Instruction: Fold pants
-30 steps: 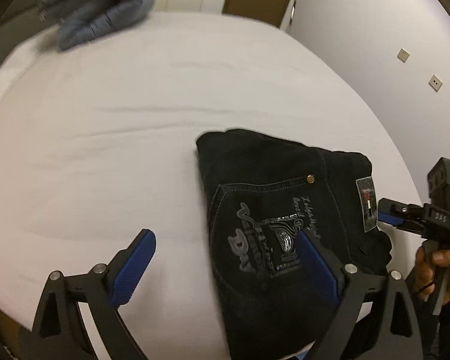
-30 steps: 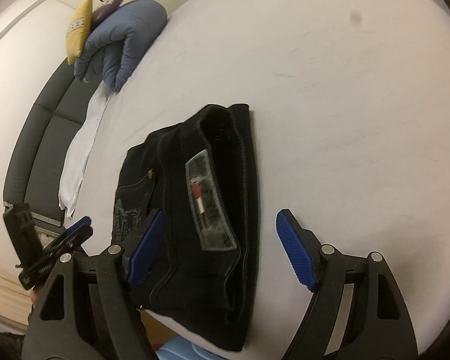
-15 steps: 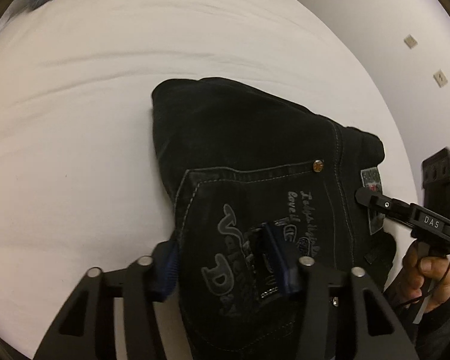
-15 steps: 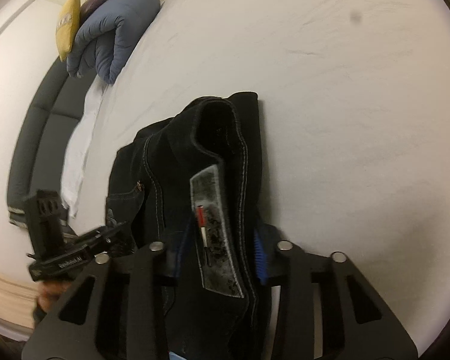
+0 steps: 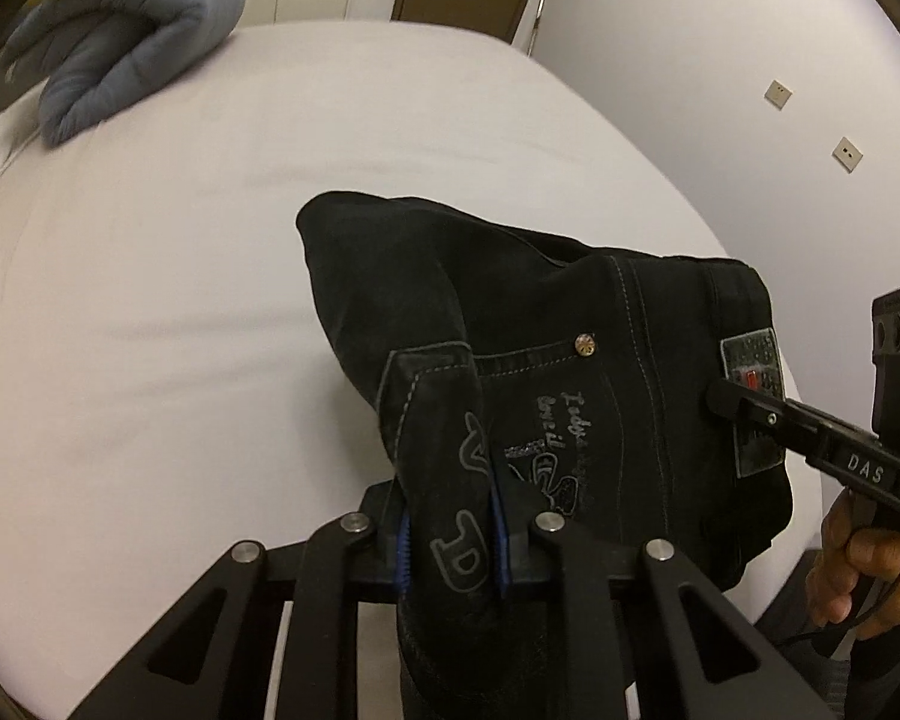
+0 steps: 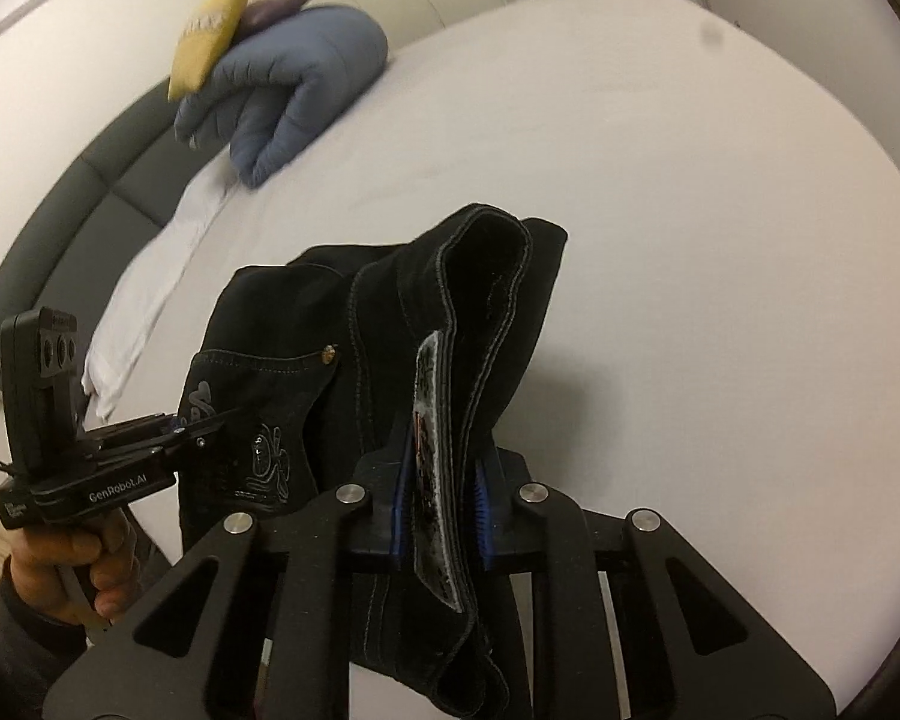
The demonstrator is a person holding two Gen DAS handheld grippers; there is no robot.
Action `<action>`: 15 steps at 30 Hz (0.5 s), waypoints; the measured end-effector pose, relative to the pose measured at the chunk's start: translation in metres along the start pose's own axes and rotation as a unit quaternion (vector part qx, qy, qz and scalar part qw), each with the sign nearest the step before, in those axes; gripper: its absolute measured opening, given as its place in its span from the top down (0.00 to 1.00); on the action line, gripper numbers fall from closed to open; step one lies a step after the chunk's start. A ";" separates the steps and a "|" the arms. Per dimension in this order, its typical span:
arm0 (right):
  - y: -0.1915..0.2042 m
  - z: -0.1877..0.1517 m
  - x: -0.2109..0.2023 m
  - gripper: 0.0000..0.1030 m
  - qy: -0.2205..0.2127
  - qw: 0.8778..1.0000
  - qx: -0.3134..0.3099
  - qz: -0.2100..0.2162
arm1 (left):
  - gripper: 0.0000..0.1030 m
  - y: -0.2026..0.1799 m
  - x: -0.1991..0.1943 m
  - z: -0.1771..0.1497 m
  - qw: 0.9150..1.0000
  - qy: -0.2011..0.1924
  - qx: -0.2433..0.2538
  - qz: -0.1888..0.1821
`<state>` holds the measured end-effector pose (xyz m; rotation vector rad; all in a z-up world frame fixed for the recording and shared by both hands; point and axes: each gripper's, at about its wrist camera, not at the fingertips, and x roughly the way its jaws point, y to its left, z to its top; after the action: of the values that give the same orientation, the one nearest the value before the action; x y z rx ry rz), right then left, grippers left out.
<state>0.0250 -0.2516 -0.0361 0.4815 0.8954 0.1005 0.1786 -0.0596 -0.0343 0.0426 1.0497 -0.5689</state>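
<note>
Black denim pants [image 5: 570, 324] pinched near edge by both — left gripper [image 5: 450, 531] clamps pocket, right gripper [image 6: 441, 510] clamps waistband — thick stack may slip, unfolding on bed [image 5: 180, 240].

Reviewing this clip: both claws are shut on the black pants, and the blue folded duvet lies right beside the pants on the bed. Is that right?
Not quite. Both the left claw and the right claw are shut on the black pants, but the blue duvet lies far off at the head of the bed, well apart from the pants. The right wrist view shows this.
</note>
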 end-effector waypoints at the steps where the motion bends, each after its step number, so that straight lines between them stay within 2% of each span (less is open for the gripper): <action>1: -0.002 0.010 0.003 0.85 -0.004 1.000 0.003 0.000 | 0.80 -0.002 0.004 0.008 1.000 -0.005 0.005 0.003; 6: -0.018 0.048 0.040 0.85 0.006 1.000 0.015 -0.010 | 0.79 0.000 0.042 0.029 1.000 0.006 0.009 0.011; 10: -0.037 0.058 0.076 0.85 0.021 0.999 0.031 -0.024 | 0.79 0.000 0.080 0.039 0.999 0.028 0.008 0.019; 11: -0.041 0.058 0.087 0.84 0.029 0.999 0.029 -0.030 | 0.77 0.006 0.089 0.043 0.999 0.036 0.009 0.023; 13: -0.055 0.055 0.112 0.78 0.052 0.997 0.039 -0.050 | 0.65 0.005 0.104 0.037 0.998 0.048 0.002 0.032; 14: -0.064 0.053 0.120 0.69 0.057 0.996 0.048 -0.058 | 0.58 0.006 0.110 0.032 0.998 0.046 -0.007 0.034; 15: -0.071 0.049 0.124 0.65 0.045 0.996 0.059 -0.042 | 0.51 0.009 0.113 0.027 0.998 0.039 -0.012 0.037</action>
<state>0.1328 -0.2979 -0.1318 0.5514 1.0135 -0.0074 0.2459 -0.1080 -0.1156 0.0830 1.1265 -0.4898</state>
